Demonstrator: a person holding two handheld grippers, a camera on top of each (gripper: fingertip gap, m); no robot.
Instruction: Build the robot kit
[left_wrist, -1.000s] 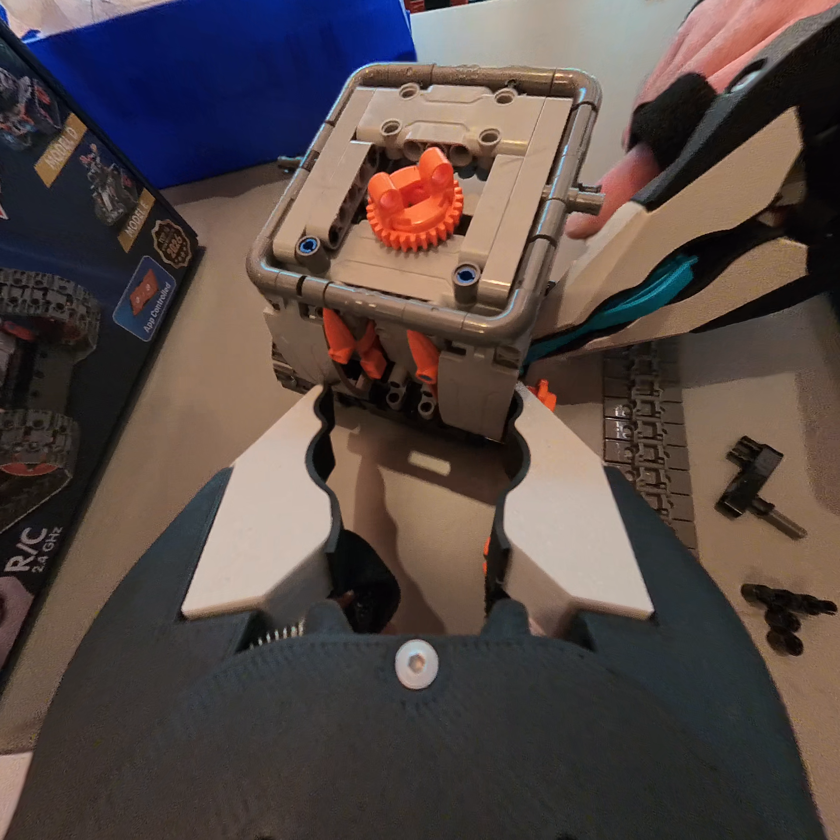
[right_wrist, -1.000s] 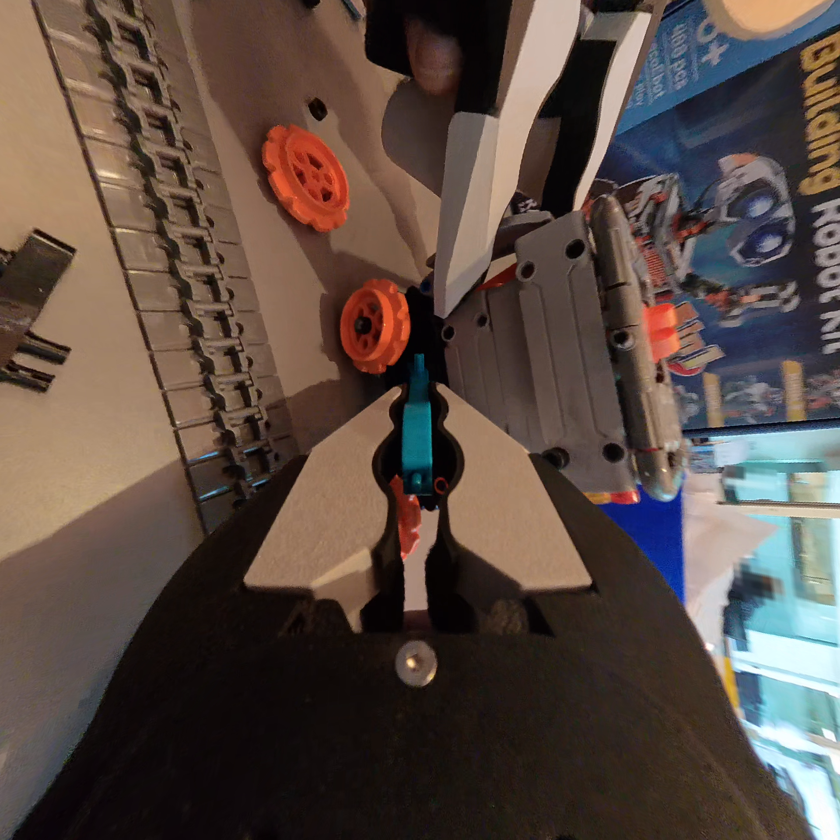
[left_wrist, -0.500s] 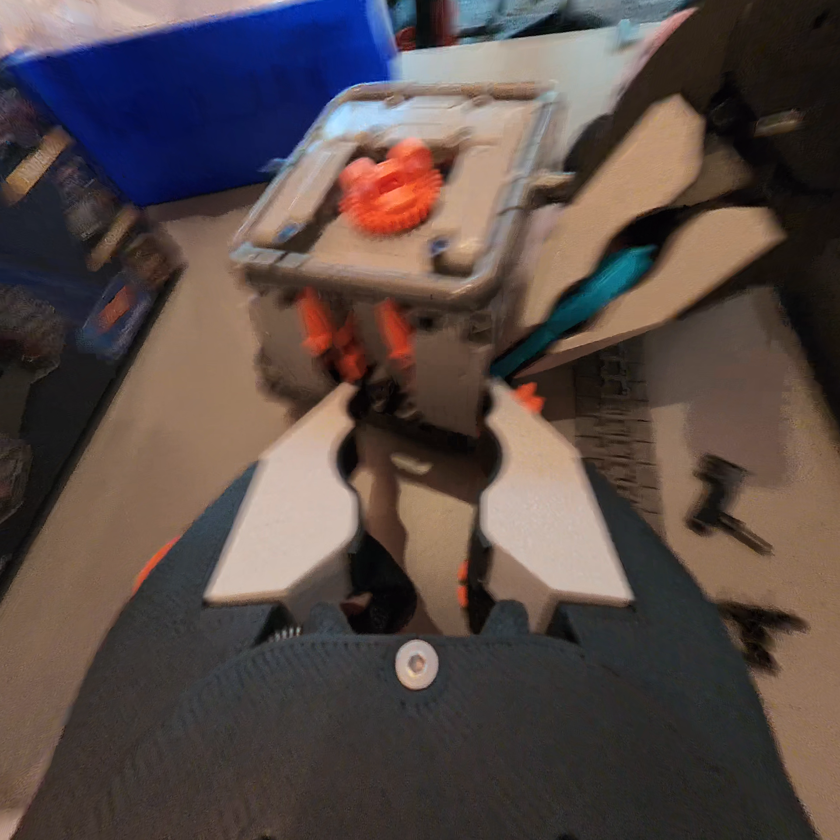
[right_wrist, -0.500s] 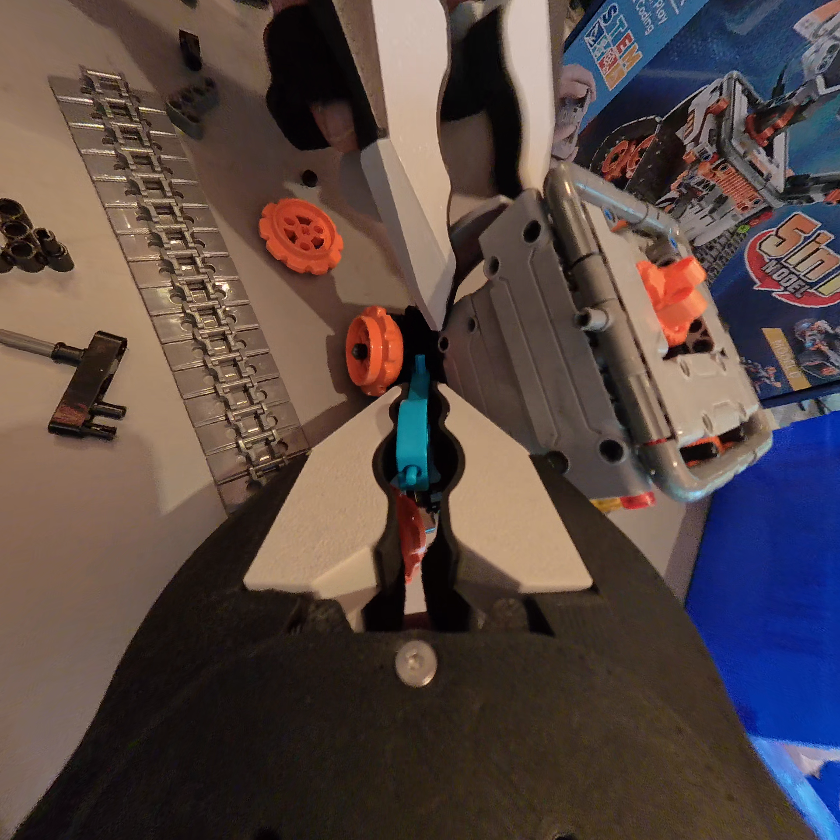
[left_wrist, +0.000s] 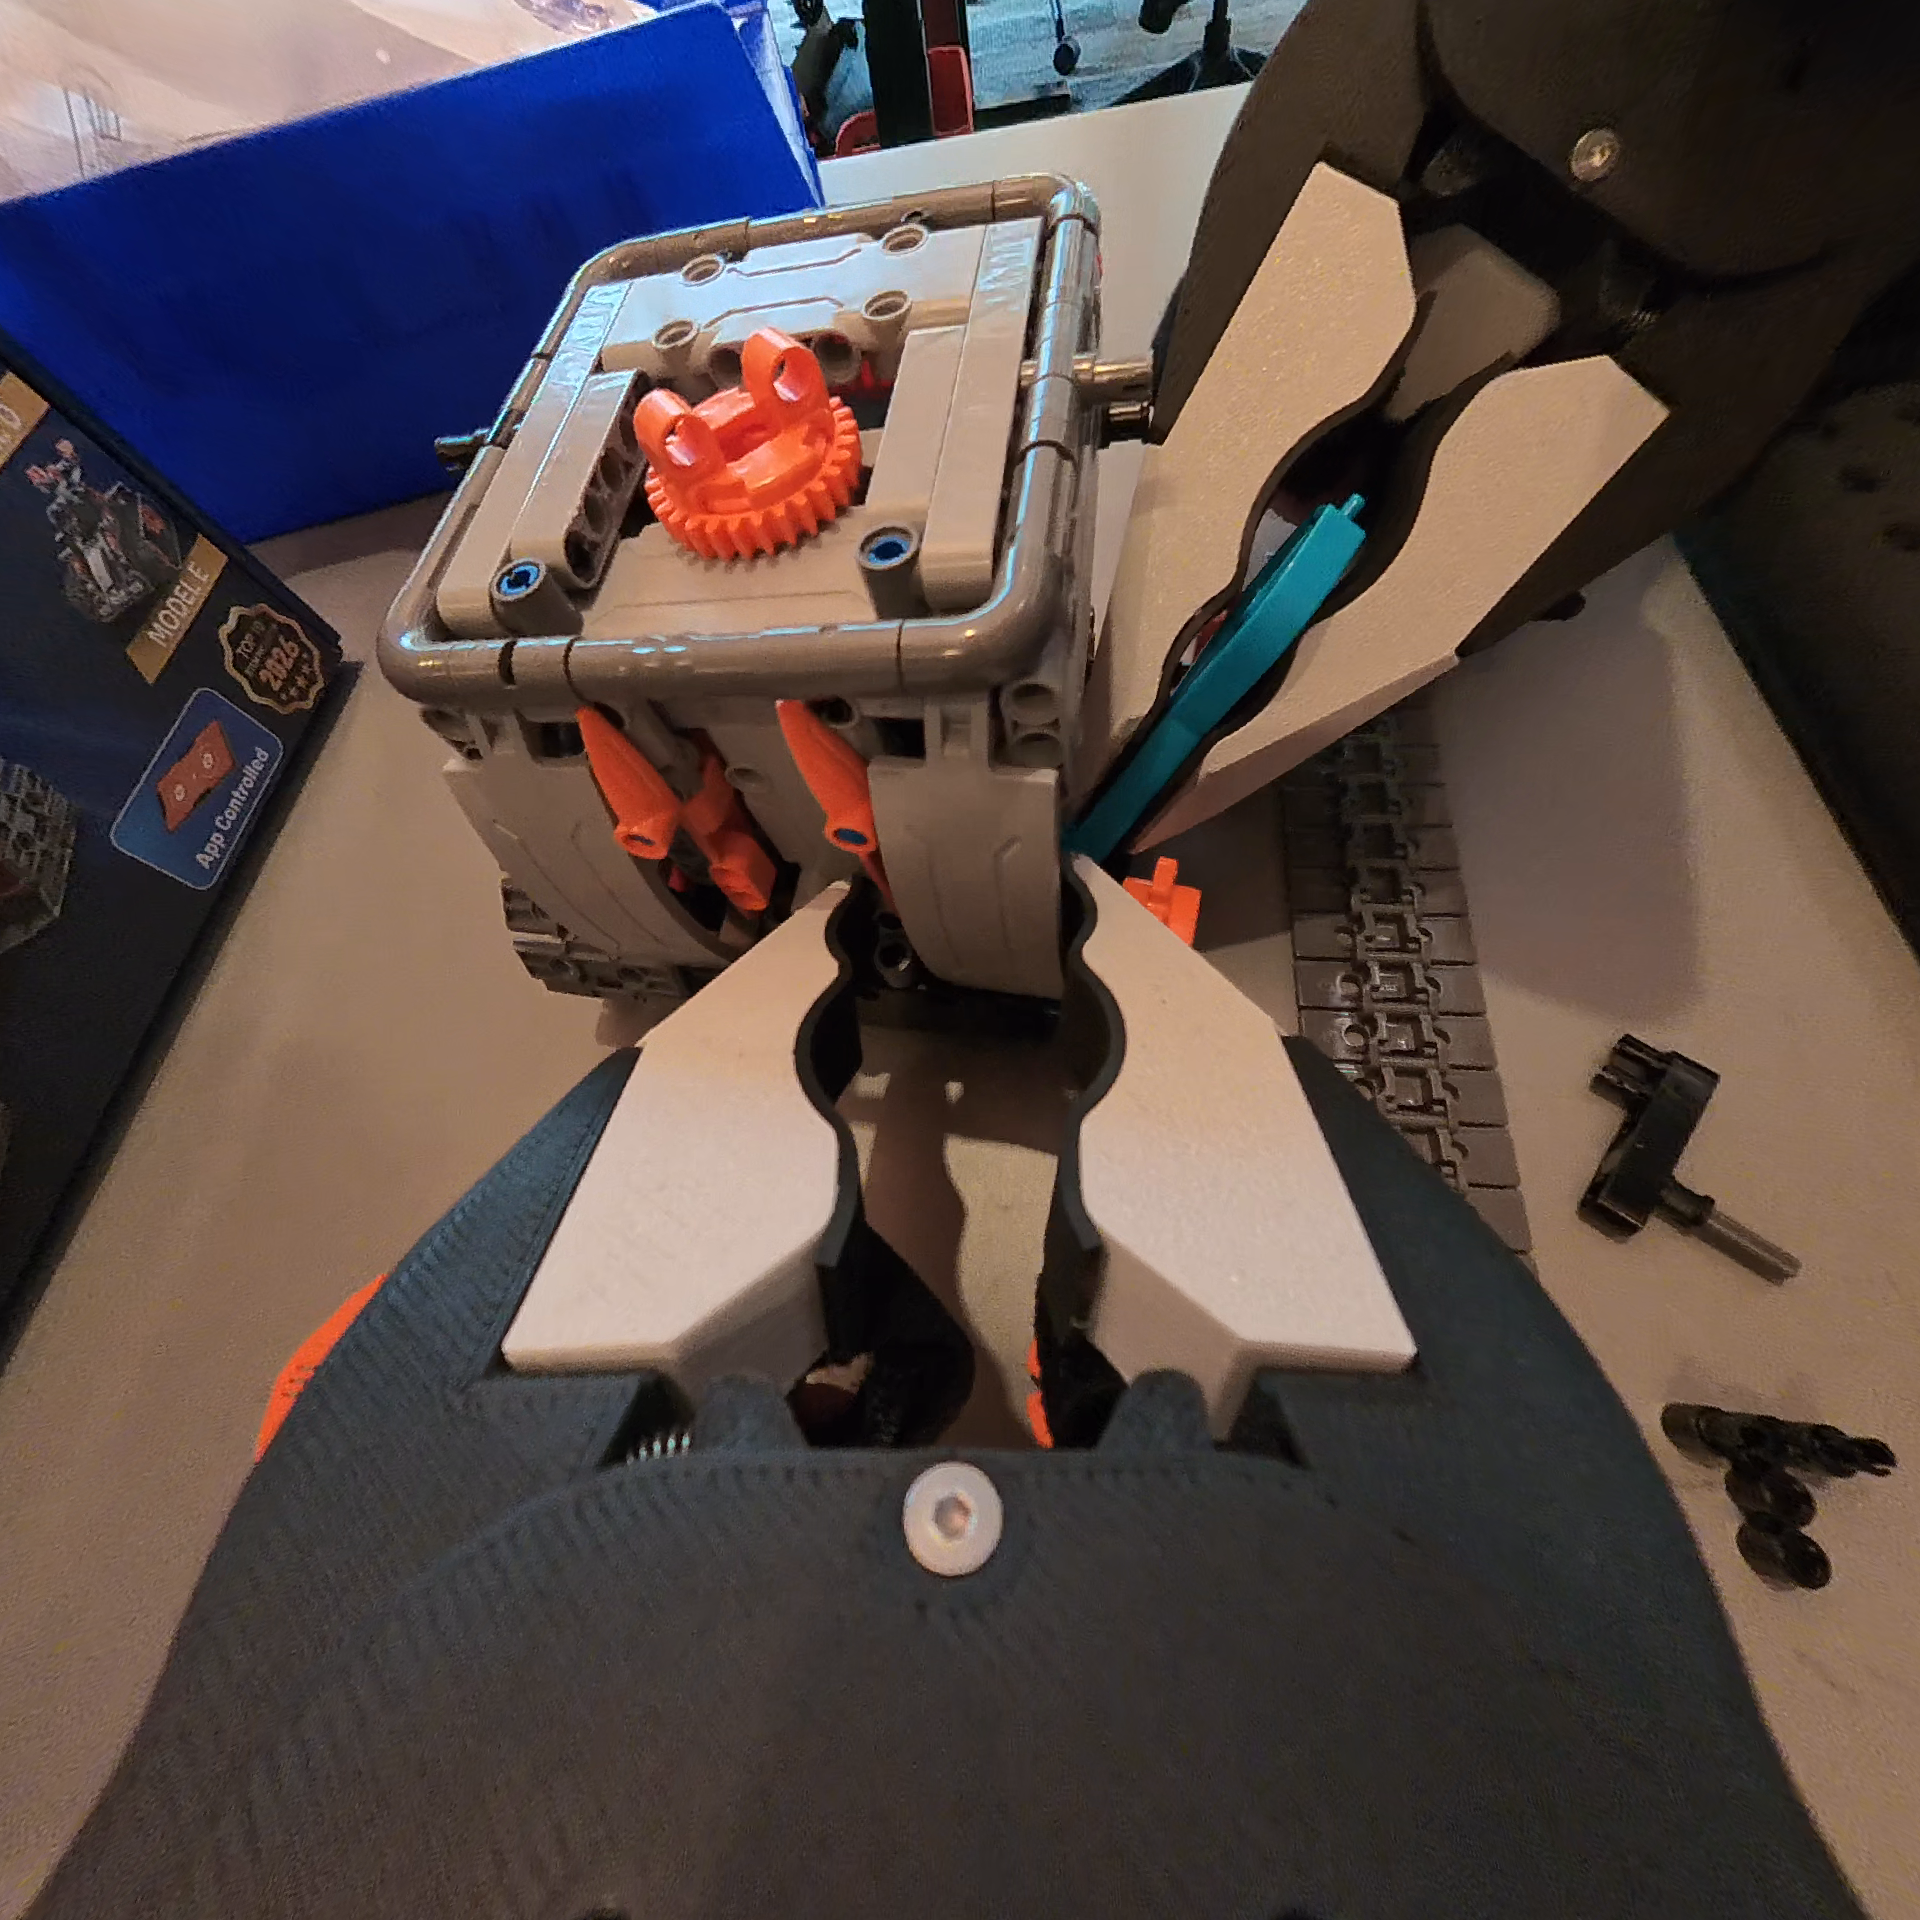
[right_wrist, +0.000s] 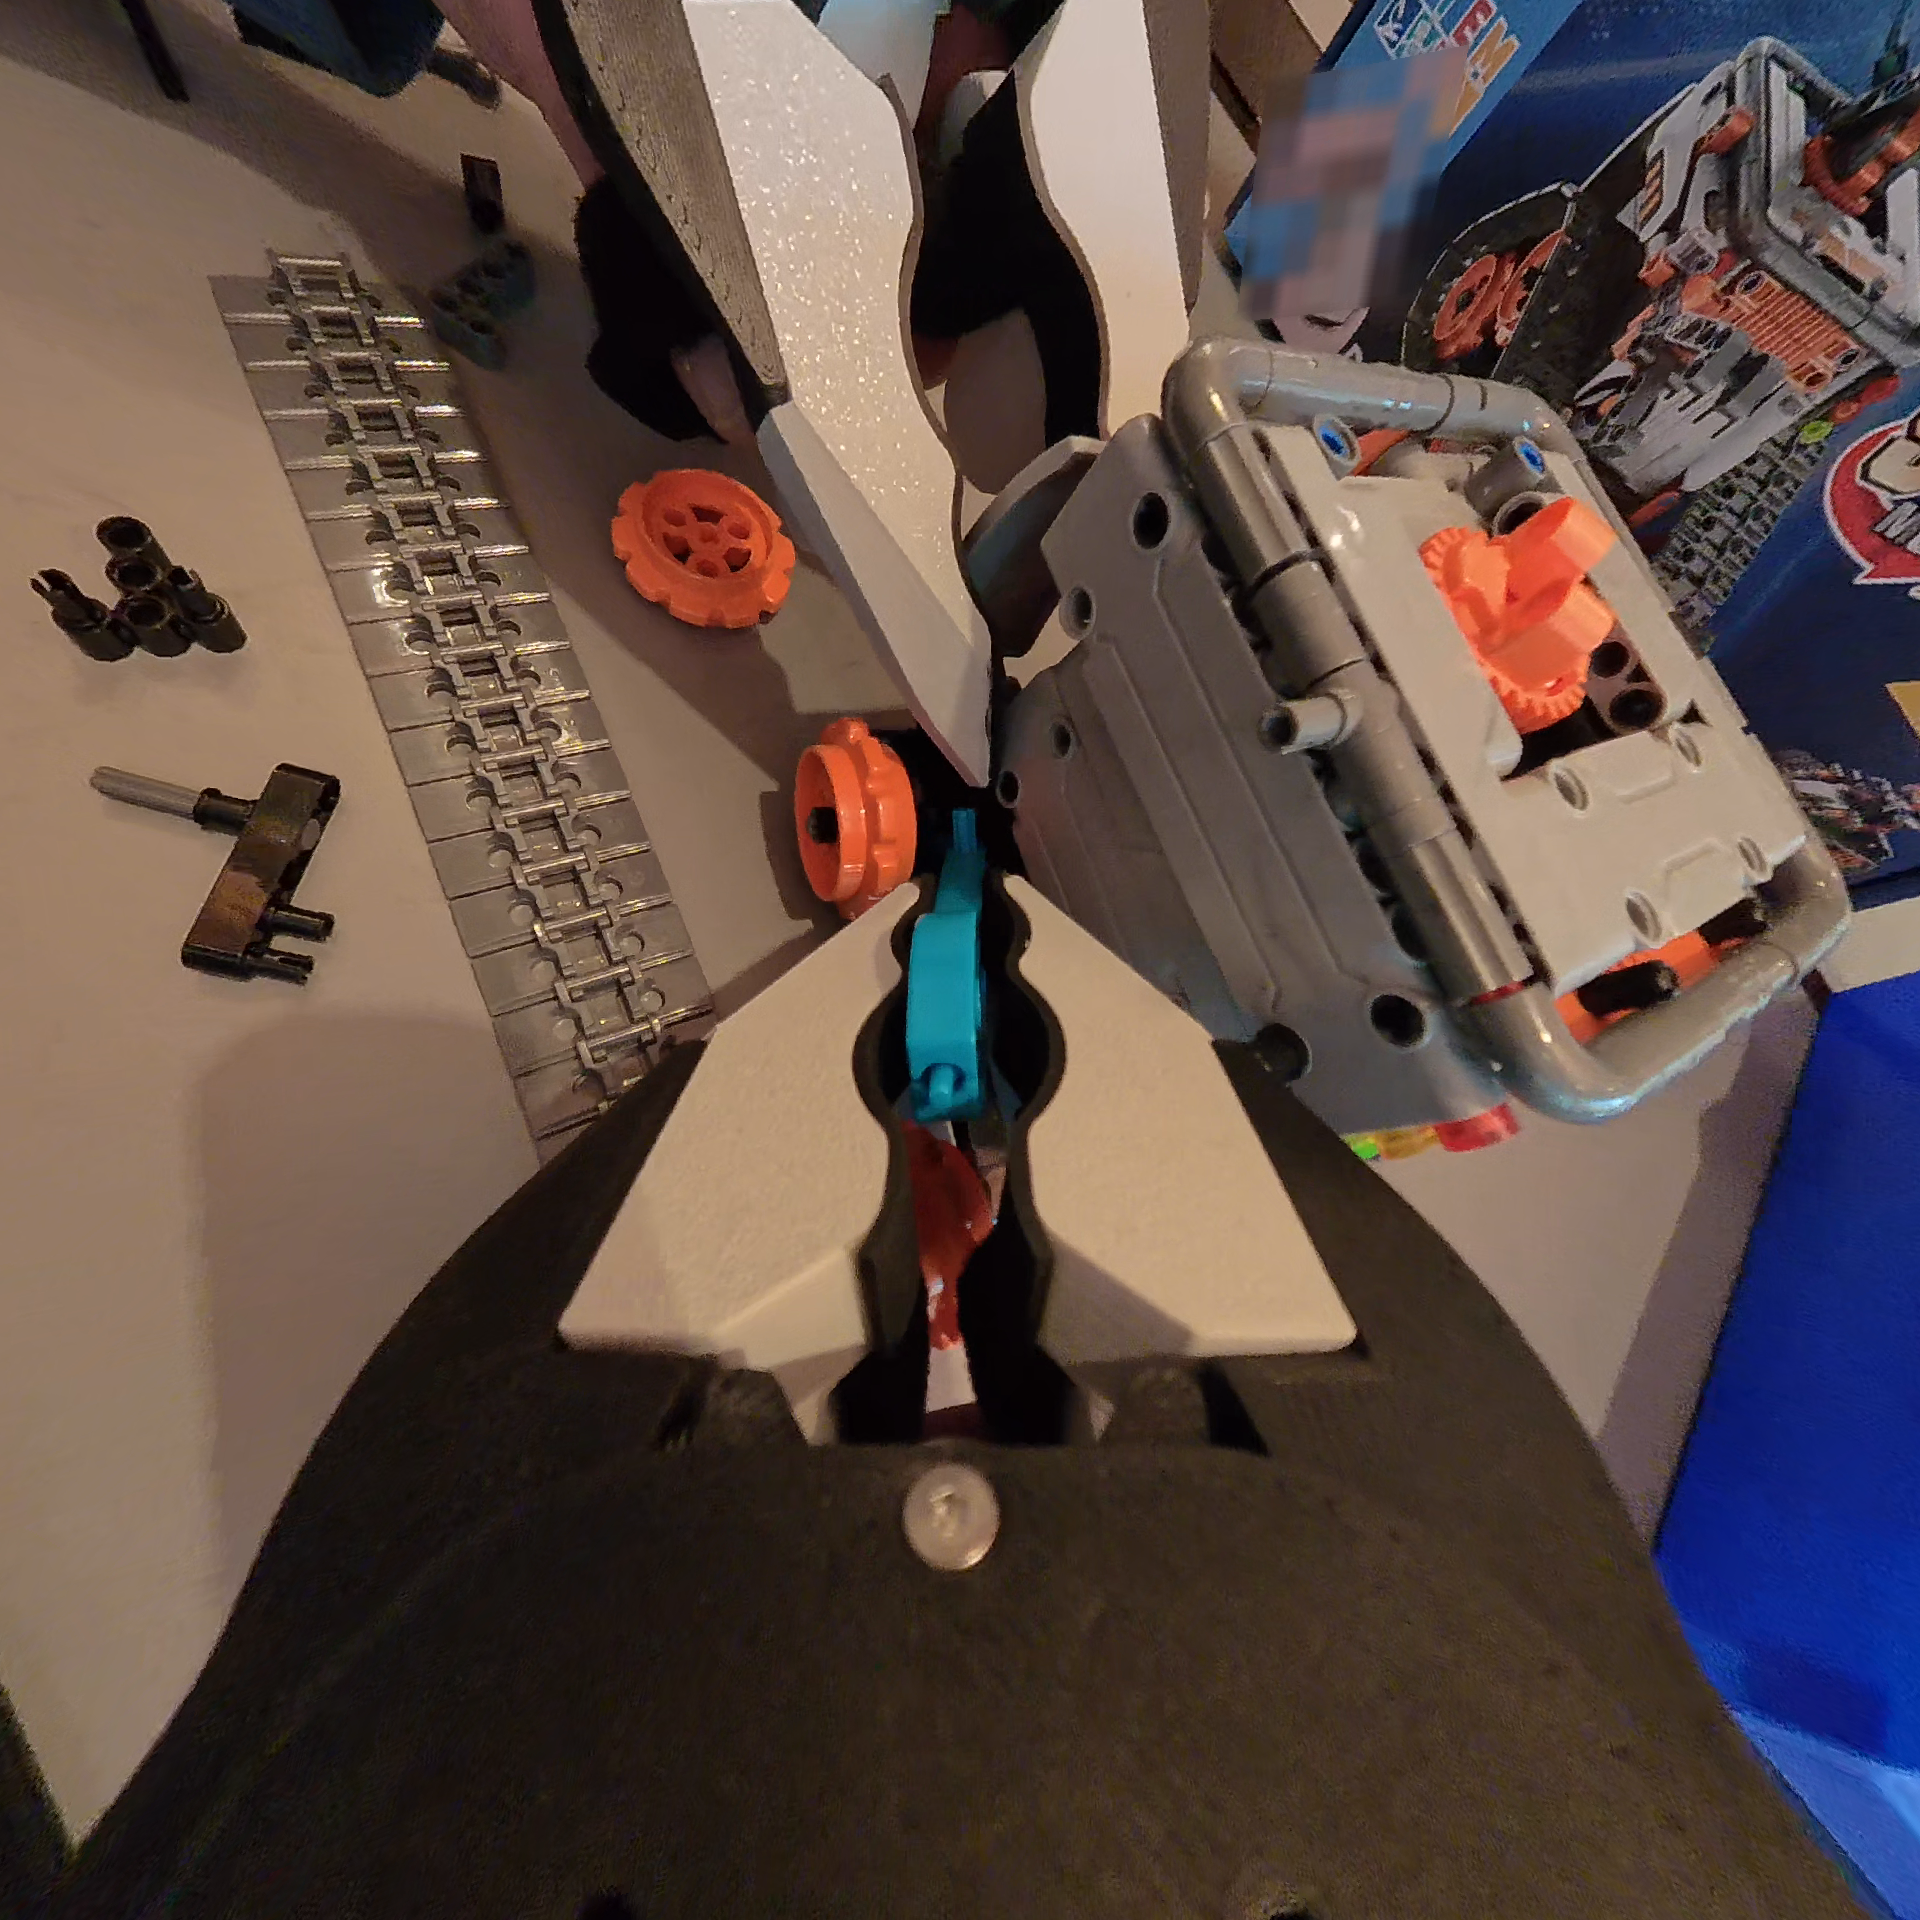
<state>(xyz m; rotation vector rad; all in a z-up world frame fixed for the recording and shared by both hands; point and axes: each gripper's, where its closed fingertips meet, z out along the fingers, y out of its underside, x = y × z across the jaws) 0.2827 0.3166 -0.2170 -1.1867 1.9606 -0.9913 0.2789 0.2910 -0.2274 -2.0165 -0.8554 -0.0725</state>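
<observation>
A grey cube-shaped brick model (left_wrist: 748, 582) with an orange gear (left_wrist: 753, 478) on top stands on the table. My left gripper (left_wrist: 961, 888) is shut on the model's curved front right panel, one finger on each side. In the right wrist view its fingers (right_wrist: 852, 499) reach in from the top onto the model (right_wrist: 1299, 790). My right gripper (right_wrist: 961, 888) is shut on a teal brick piece (right_wrist: 945, 987). The piece's tip points at the model's lower corner, beside an orange wheel (right_wrist: 852, 821). The teal piece also shows in the left wrist view (left_wrist: 1247, 644), slanting down to that corner.
A grey track strip (right_wrist: 468, 665) lies flat right of the model. A black crank piece with an axle (right_wrist: 260, 883) and black connectors (right_wrist: 145, 603) lie beyond it. A second orange wheel (right_wrist: 701, 561) lies loose. A printed kit box (left_wrist: 135, 790) and a blue bin (left_wrist: 364, 312) stand close by. Only a small space, under 4 cm, lies between the two pairs of fingers.
My left gripper's fingers have closed from a wide gap onto the model's front right panel. The right gripper has turned while holding the teal piece at the same corner.
</observation>
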